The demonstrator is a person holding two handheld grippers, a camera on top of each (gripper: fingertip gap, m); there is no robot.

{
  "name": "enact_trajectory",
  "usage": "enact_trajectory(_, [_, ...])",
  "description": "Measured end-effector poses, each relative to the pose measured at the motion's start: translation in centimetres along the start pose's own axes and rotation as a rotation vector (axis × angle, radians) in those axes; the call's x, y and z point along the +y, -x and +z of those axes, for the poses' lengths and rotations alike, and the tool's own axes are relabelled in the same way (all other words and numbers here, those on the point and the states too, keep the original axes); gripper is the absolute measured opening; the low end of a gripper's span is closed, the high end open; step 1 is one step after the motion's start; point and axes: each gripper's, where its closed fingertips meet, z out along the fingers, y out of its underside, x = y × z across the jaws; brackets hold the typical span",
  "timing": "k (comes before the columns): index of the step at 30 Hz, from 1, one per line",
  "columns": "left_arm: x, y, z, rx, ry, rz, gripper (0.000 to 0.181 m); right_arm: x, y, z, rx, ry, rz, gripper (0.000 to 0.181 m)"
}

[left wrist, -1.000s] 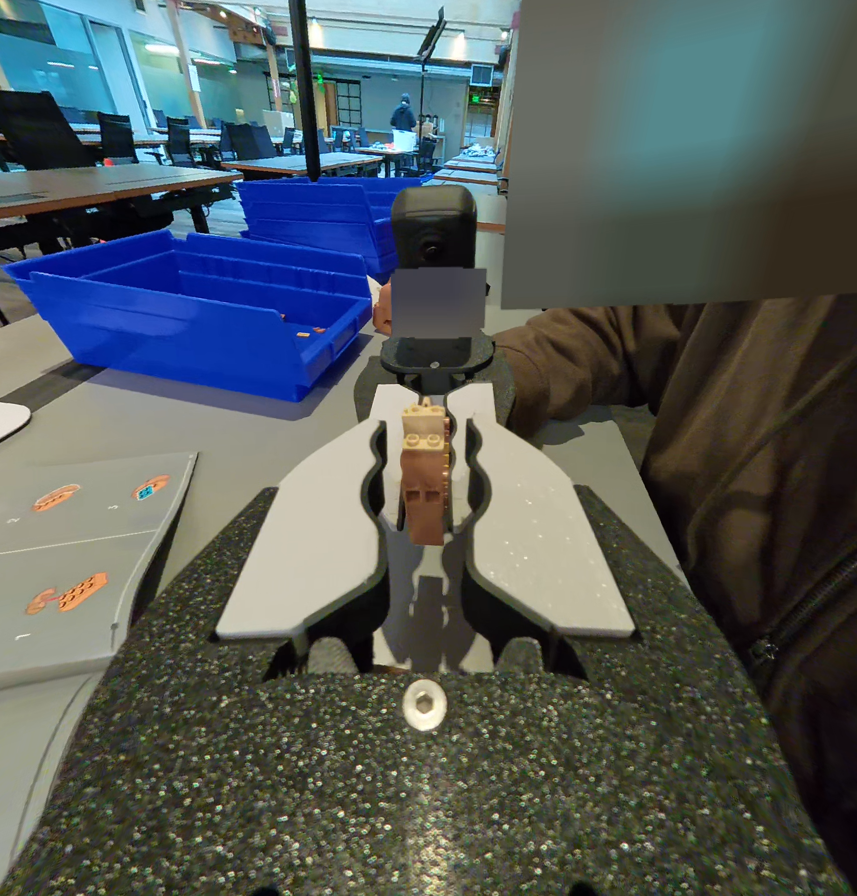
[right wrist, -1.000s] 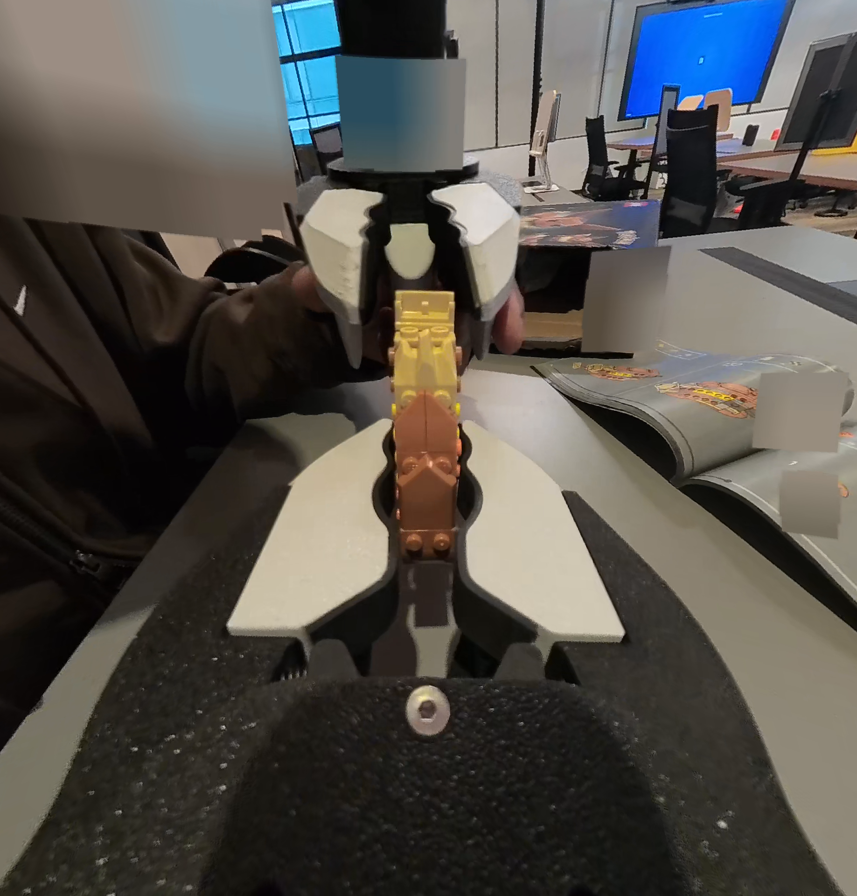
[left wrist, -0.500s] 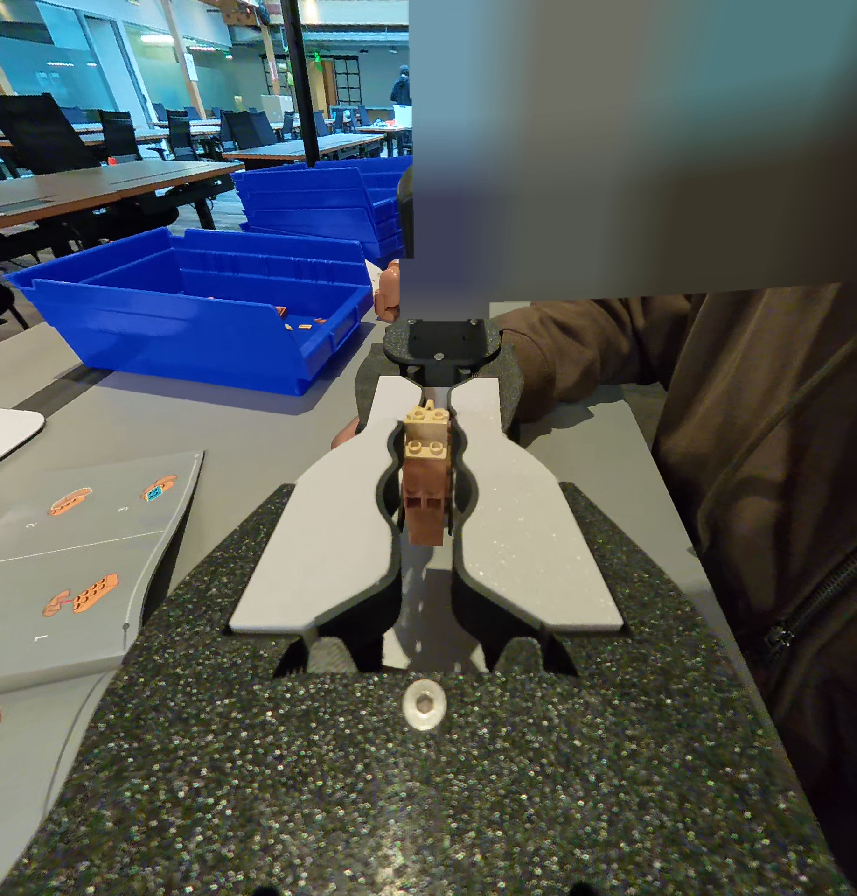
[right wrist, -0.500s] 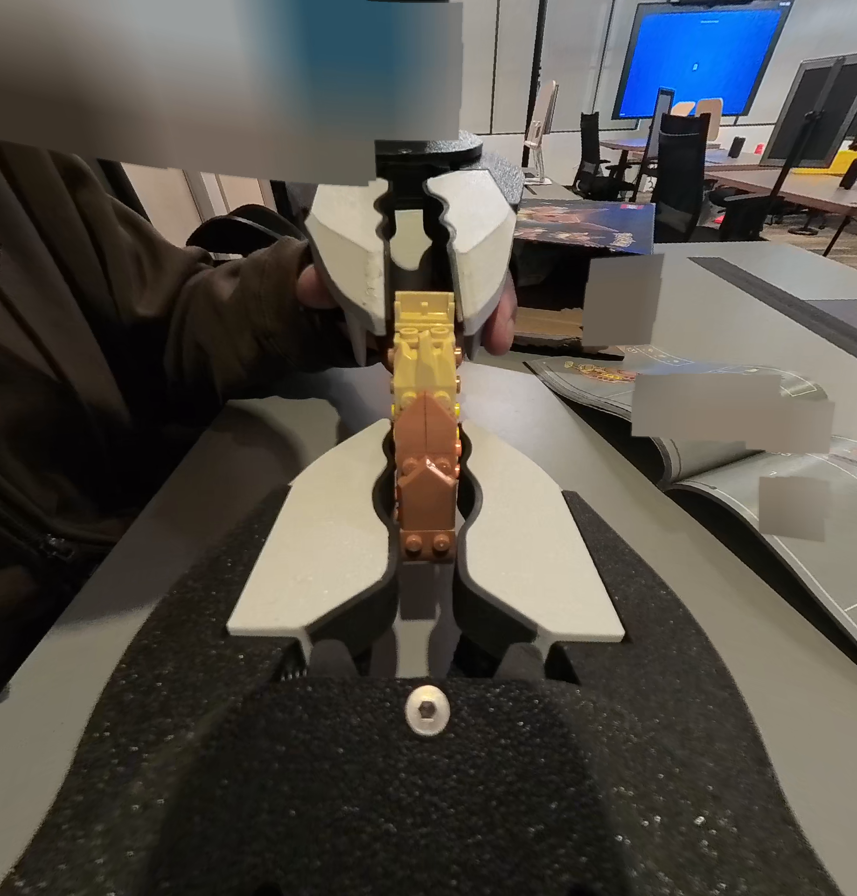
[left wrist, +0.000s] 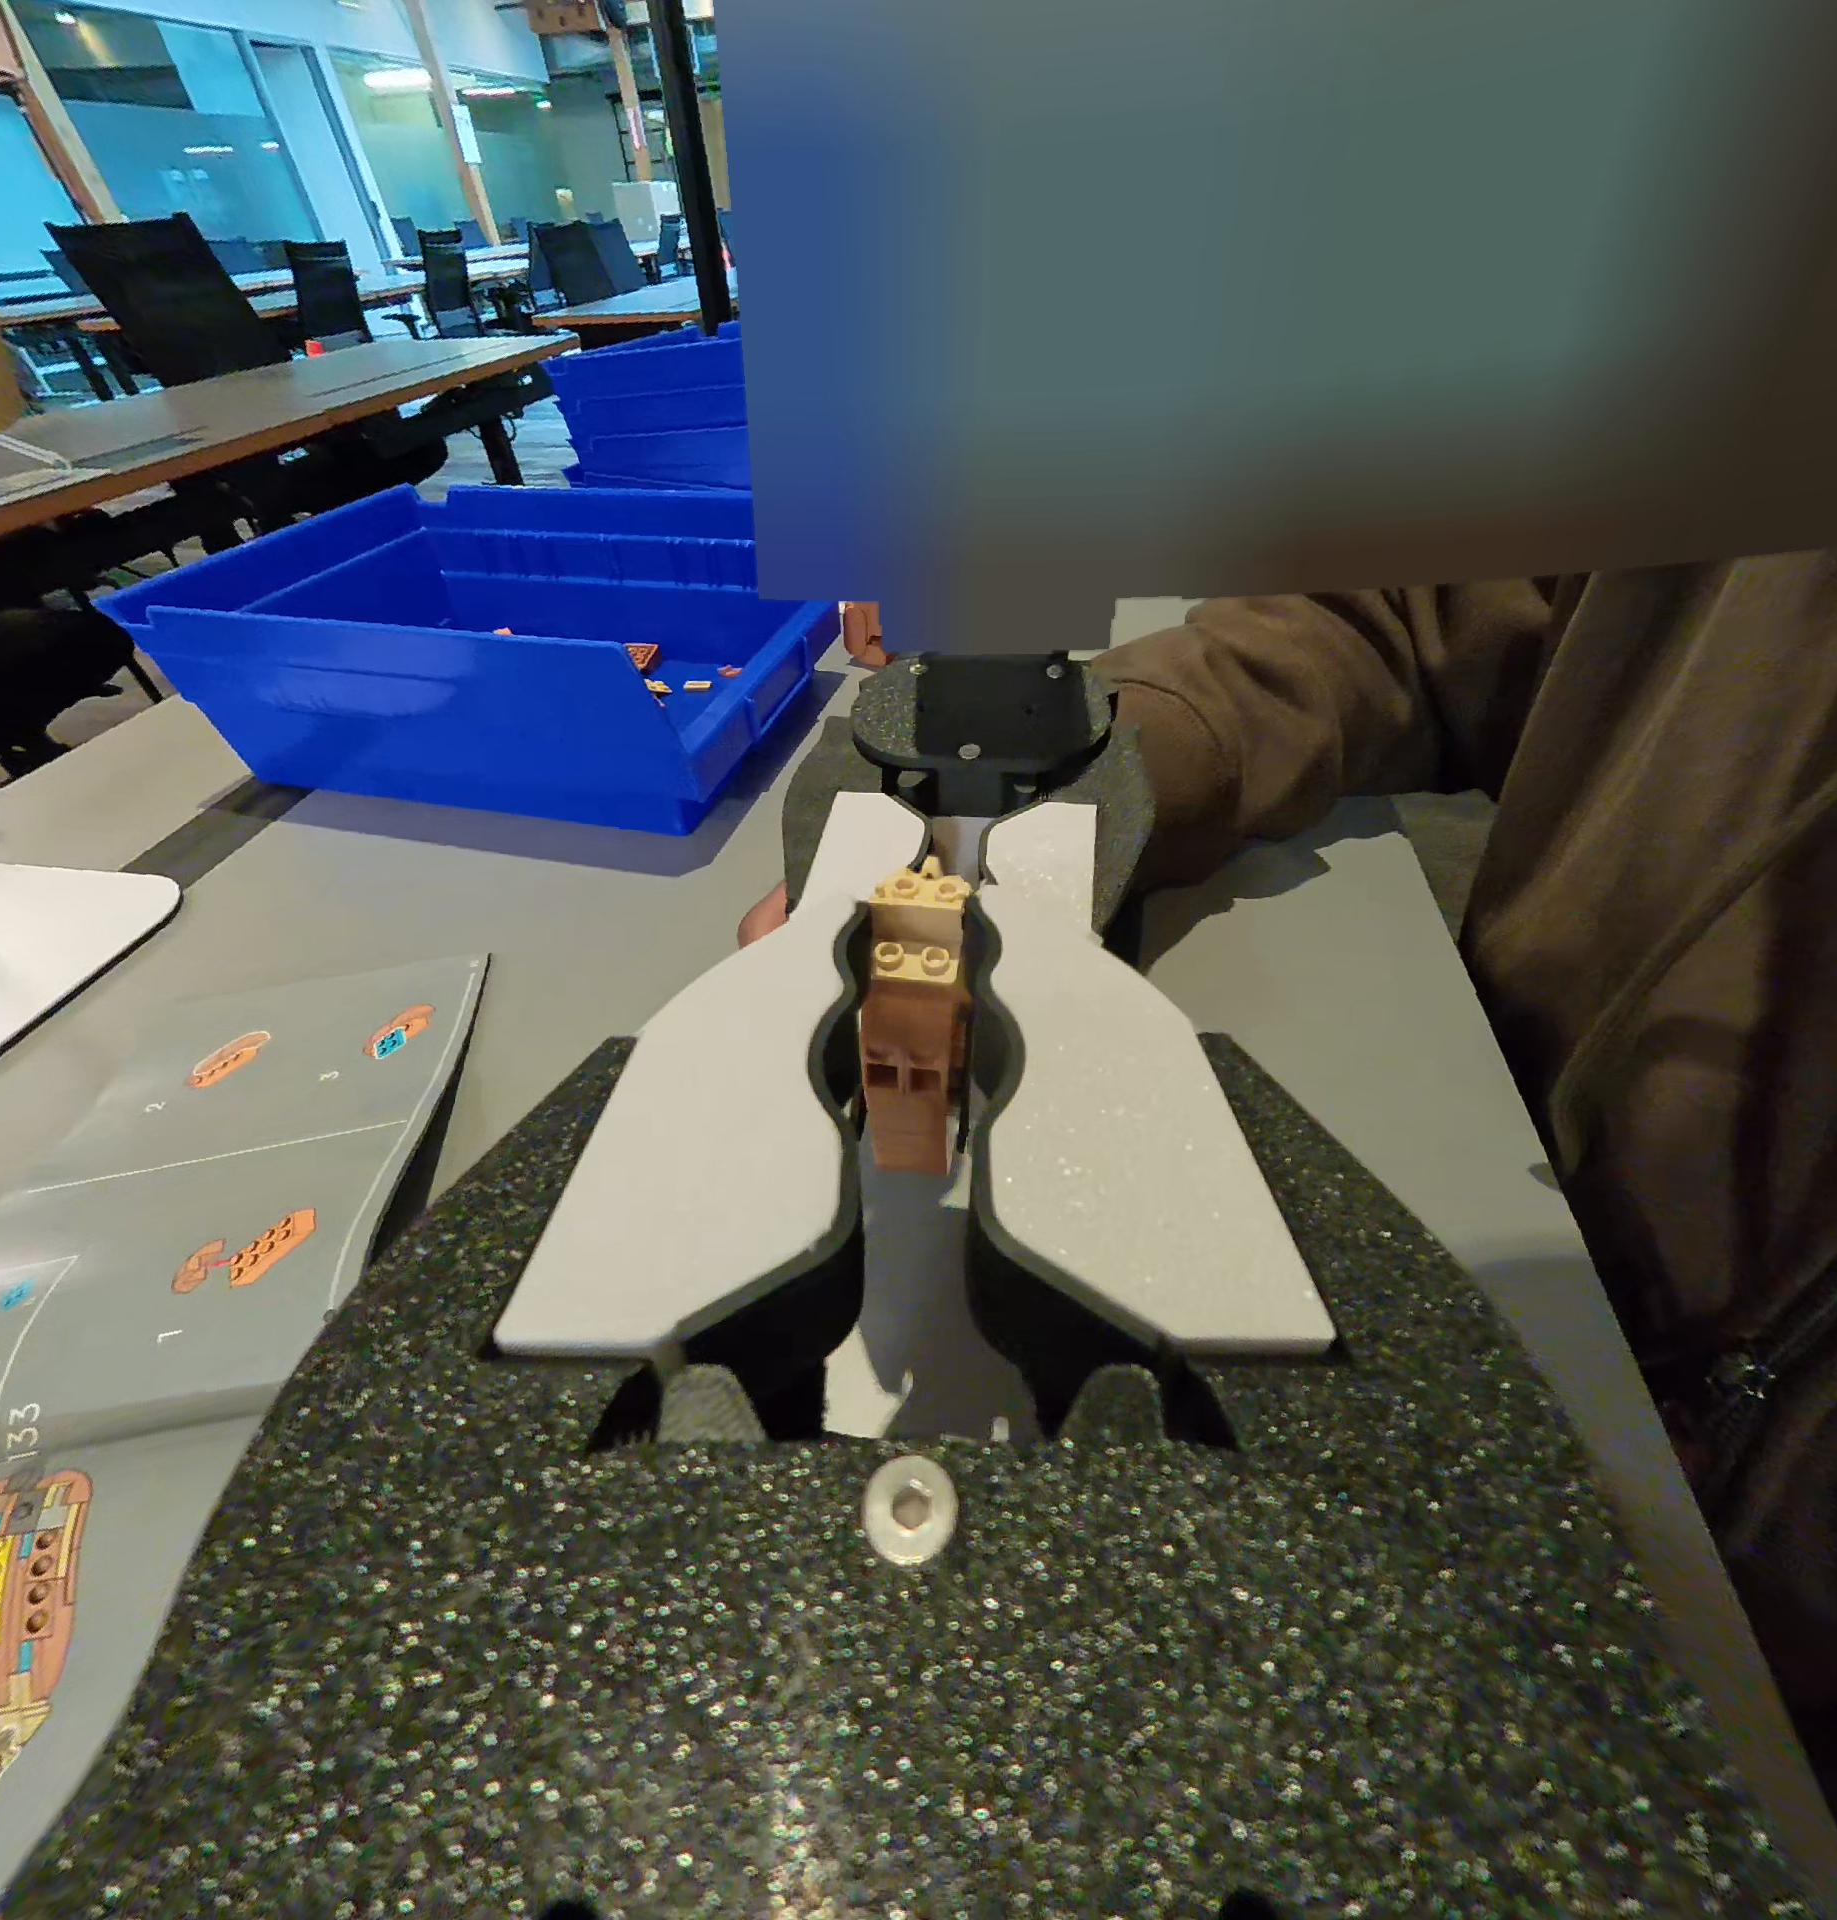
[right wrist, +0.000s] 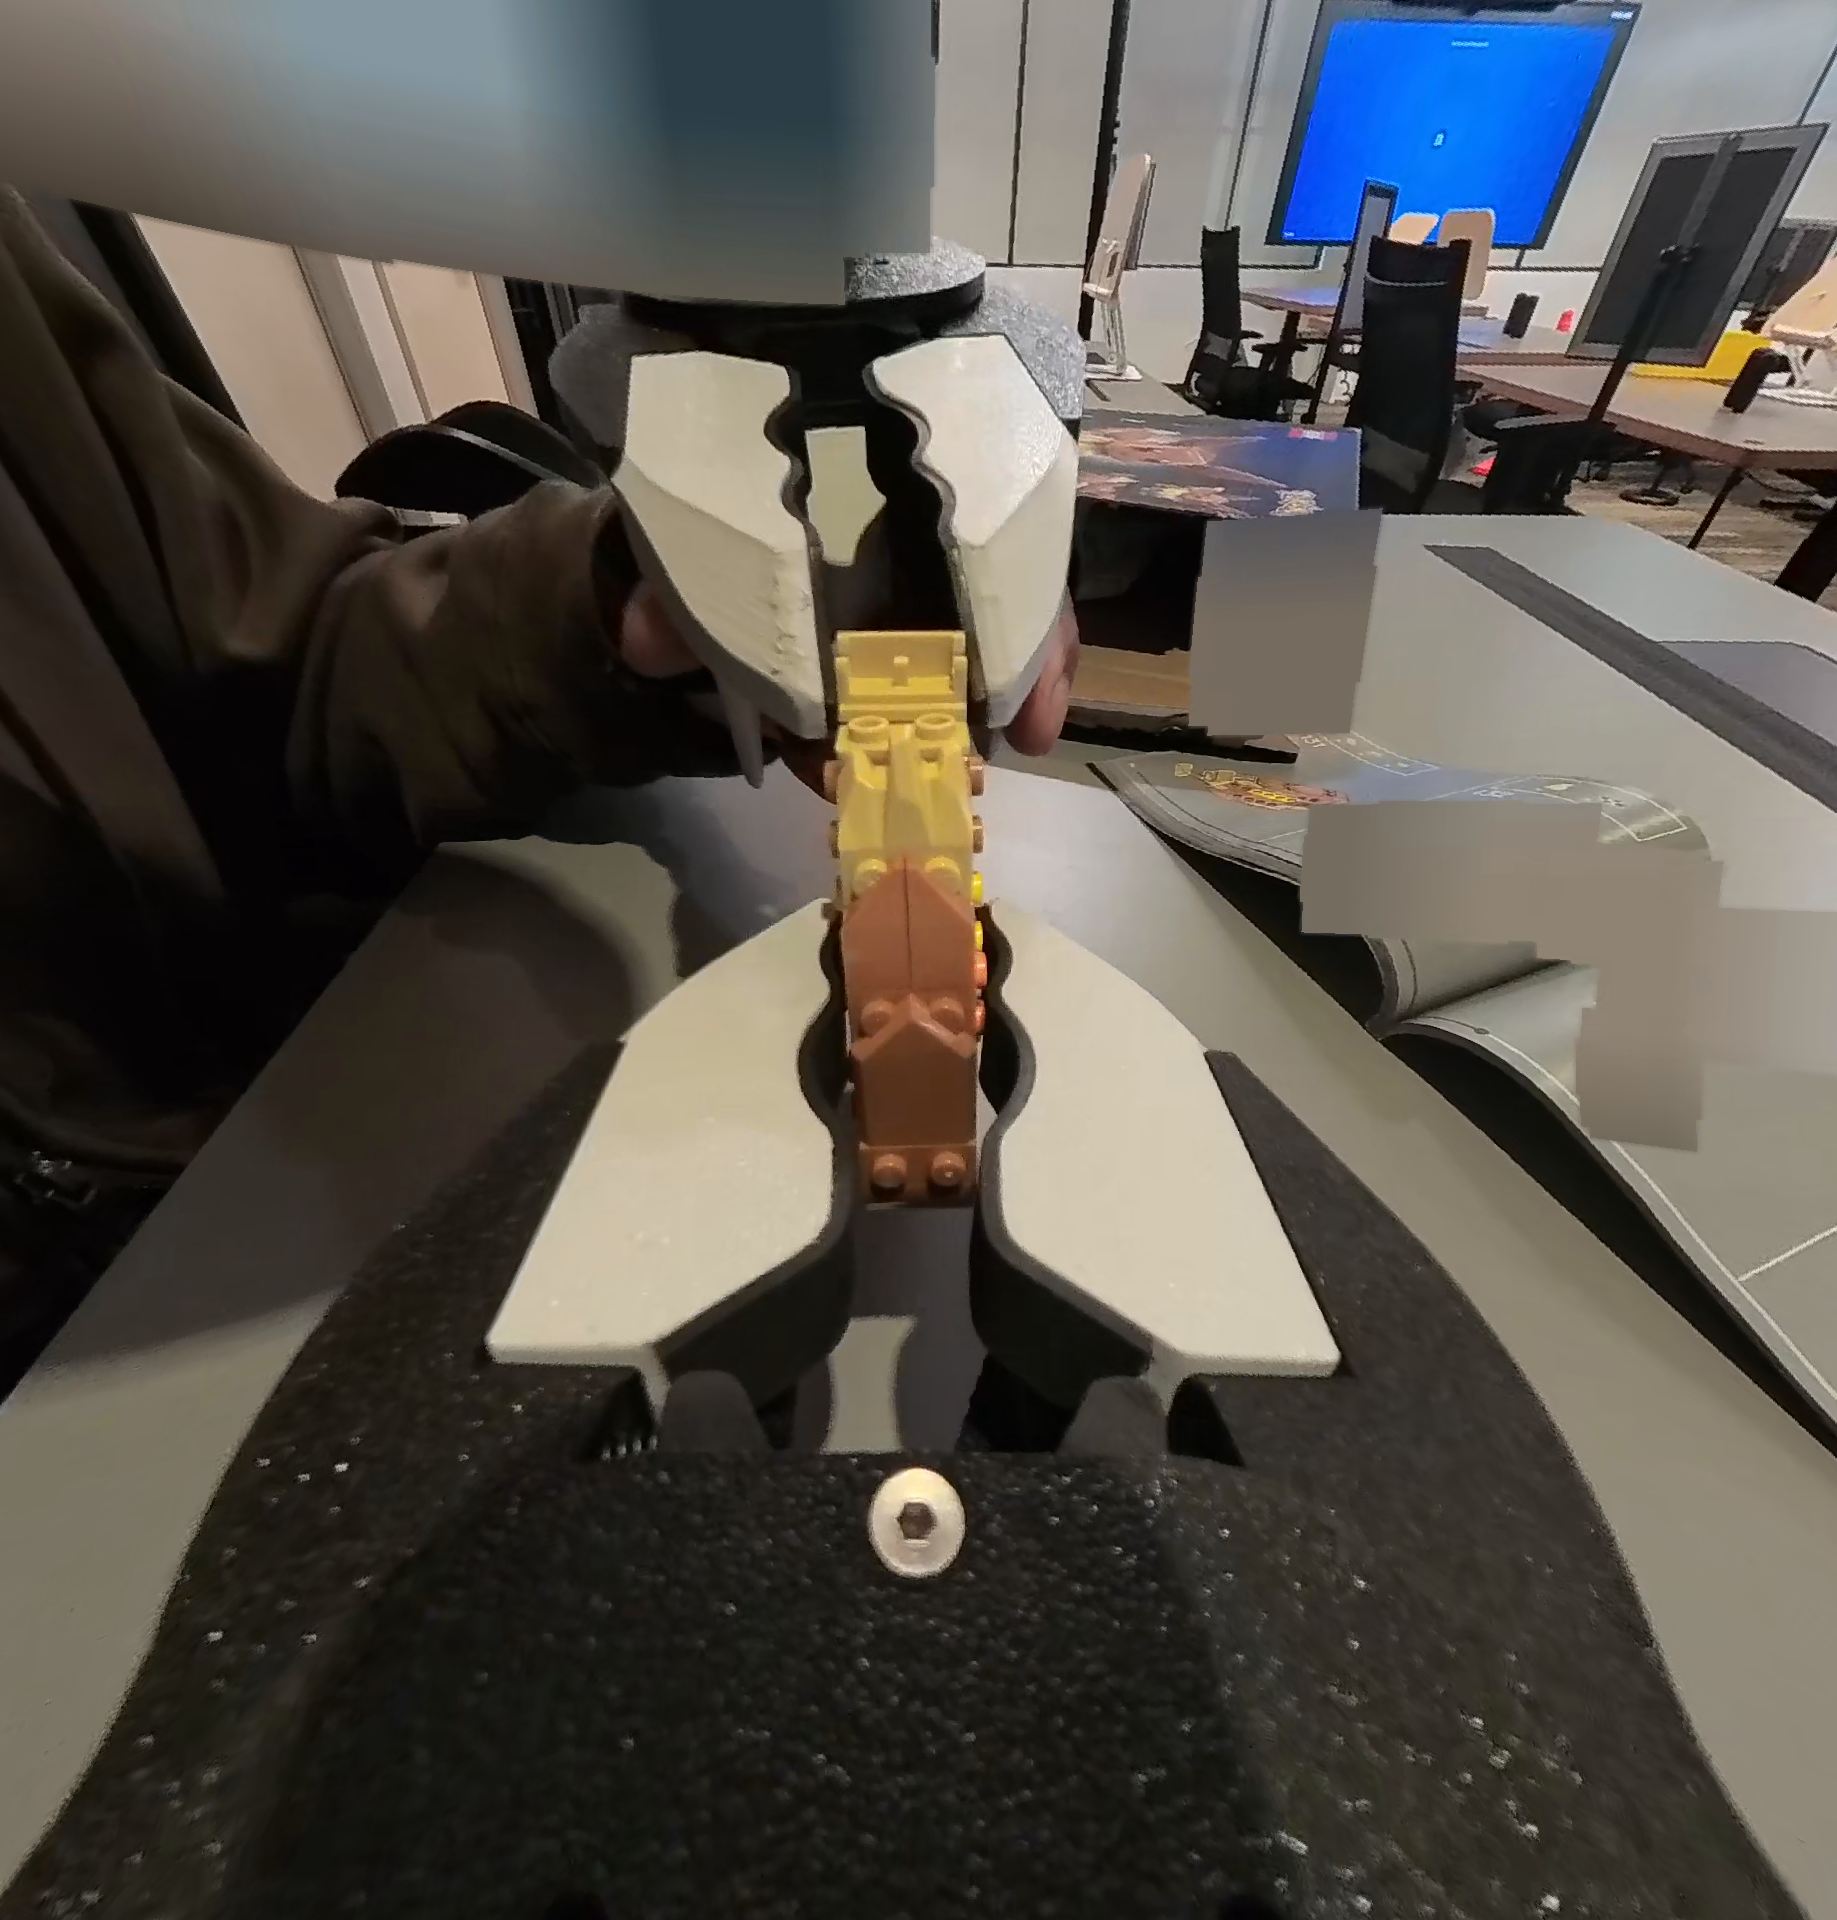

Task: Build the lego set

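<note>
A brown and tan lego assembly [left wrist: 912, 1023] is held above the grey counter [left wrist: 540, 914] between two facing tools. The left tool [left wrist: 916, 940] is closed on one end of it, and the right tool [right wrist: 906, 935] is clamped on its brown end. On the counter, a blue bin [left wrist: 457, 717] is seen holding a few small orange pieces [left wrist: 675, 670] at one end. More blue bins [left wrist: 654, 416] are stacked behind it. An open instruction booklet [left wrist: 218, 1164] lies beside the left tool.
</note>
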Motion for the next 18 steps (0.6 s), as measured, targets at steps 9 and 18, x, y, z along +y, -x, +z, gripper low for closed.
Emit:
enact_trajectory(9, [0.18, 0.09, 0.17, -0.028, 0.019, 0.011, 0.017, 0.18, -0.18, 0.06, 0.019, 0.016, -0.009, 0.021])
enact_trajectory(18, [-0.23, 0.06, 0.12, -0.015, -0.044, -0.014, 0.019, -0.5, 0.13, -0.3, -0.014, -0.042, 0.016, 0.021])
